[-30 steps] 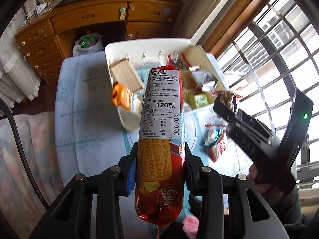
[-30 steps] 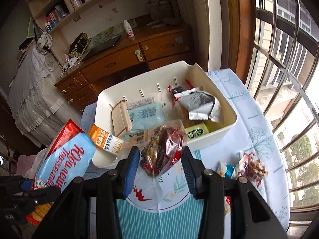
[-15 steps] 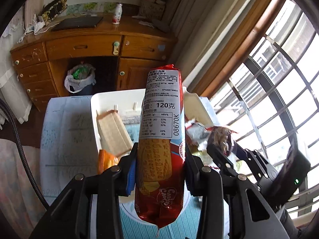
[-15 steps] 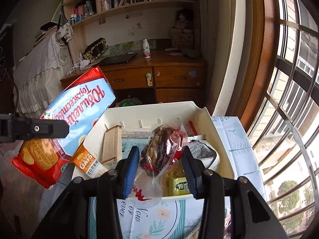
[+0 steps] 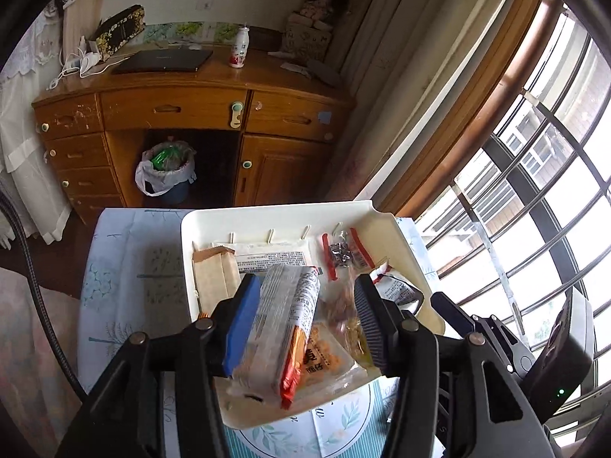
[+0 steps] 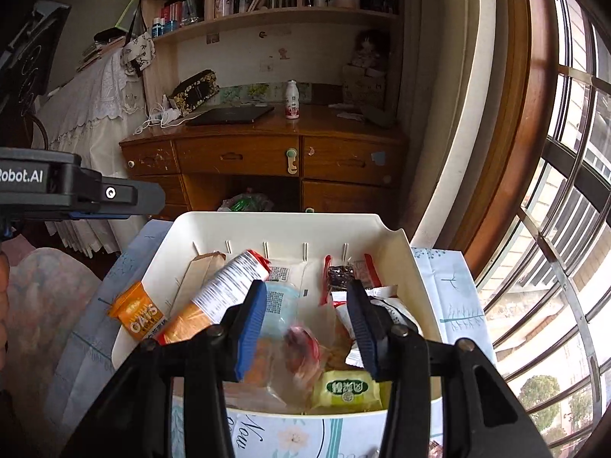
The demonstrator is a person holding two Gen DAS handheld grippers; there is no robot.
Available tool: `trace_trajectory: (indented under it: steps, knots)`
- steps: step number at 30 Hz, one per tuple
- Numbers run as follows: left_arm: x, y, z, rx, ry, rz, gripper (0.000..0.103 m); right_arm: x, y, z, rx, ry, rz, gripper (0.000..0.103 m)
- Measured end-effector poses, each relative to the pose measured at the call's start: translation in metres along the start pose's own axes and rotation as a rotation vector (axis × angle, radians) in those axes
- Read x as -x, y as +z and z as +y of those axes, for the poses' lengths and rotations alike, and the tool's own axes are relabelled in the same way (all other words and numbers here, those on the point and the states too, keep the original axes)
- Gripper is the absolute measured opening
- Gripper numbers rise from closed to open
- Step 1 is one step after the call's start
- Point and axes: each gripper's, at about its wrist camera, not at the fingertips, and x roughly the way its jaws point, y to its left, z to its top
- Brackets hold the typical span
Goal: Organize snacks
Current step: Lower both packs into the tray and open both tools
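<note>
Left wrist view: the left gripper (image 5: 305, 280) hangs over a cream plastic bin (image 5: 275, 212) on the cloth-covered desk (image 5: 126, 286). Its jaws have just been opening and now stand apart. The biscuit pack (image 5: 282, 324) is between them, blurred, close against the blue pad with a clear gap to the other. It is a long tube-shaped wrapper, red-orange with a white printed label panel. From the right wrist view the pack lies tilted in the left part of the bin, label end toward the far wall, beside an orange oats packet (image 6: 139, 315) propped on the rim.

The right gripper (image 6: 305, 286) also points down into the bin. Its jaws are parted, and a small clear bag (image 6: 301, 347) of reddish-brown snacks shows blurred below and between them, with neither pad seen touching it. A green packet (image 6: 345, 387) lies at the bin's near wall.
</note>
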Motion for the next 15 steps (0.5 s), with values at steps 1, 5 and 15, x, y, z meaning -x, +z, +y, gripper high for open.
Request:
trace_trajectory:
  steps: [1, 5, 15]
  knots:
    - [0.003, 0.0, 0.0, -0.005, 0.004, -0.002, 0.051, 0.001, 0.0, 0.0, -0.003, 0.001, 0.002, 0.044]
    - [0.019, -0.003, -0.003, -0.018, 0.014, -0.008, 0.055, 0.011, -0.003, 0.001, -0.015, -0.01, -0.001, 0.044]
    - [0.077, -0.025, -0.012, -0.103, 0.031, -0.019, 0.072, 0.057, -0.022, 0.012, -0.053, -0.034, 0.023, 0.044]
